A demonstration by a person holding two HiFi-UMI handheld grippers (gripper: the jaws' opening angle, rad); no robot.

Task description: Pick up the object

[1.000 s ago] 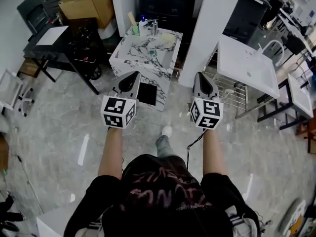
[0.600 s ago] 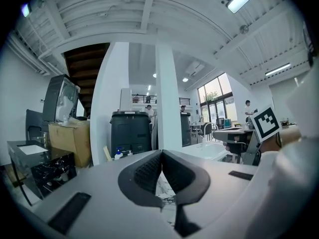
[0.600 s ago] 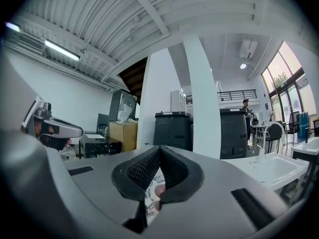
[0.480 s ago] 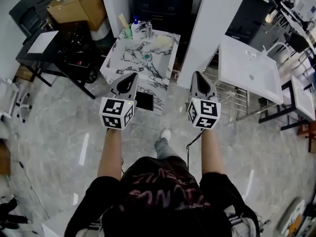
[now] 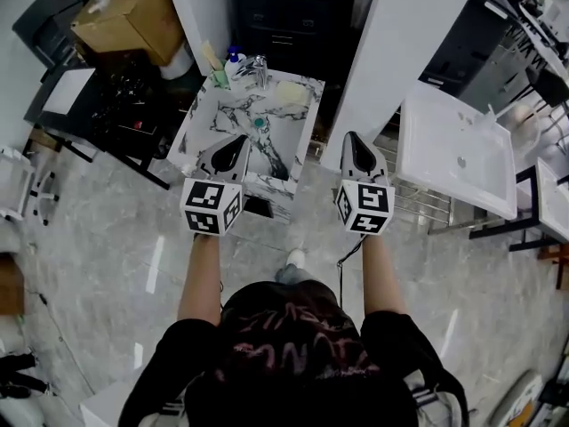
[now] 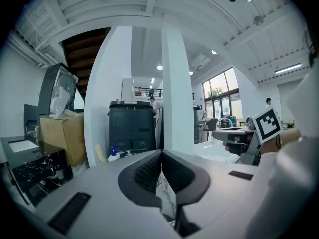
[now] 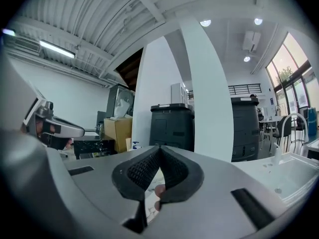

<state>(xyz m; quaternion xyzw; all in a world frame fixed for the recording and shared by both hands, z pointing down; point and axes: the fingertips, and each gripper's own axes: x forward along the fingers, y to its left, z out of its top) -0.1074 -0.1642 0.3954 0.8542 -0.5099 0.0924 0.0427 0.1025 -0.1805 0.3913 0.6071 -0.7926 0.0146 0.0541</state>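
A marble-topped table (image 5: 213,123) stands ahead in the head view. On it are a blue pump bottle (image 5: 233,58), a clear glass (image 5: 258,66), a pale yellow pad (image 5: 292,92) and a small teal object (image 5: 259,123). My left gripper (image 5: 242,138) is shut and empty, its tip over the table's near part. My right gripper (image 5: 349,136) is also shut and empty, right of the table in front of a white pillar (image 5: 391,52). The left gripper view shows that gripper's (image 6: 160,153) jaws meeting, with the pump bottle (image 6: 113,154) beyond. In the right gripper view that gripper's (image 7: 159,148) jaws touch too.
A black cabinet (image 5: 289,12) stands behind the marble table. A cardboard box (image 5: 120,16) and a cluttered black cart (image 5: 111,96) are at the left. At the right are a white sink unit (image 5: 453,149) and a wire rack (image 5: 418,194).
The person has walked forward. Both grippers came nearer the marble table, and the left one now reaches over its near edge. Both stay shut.
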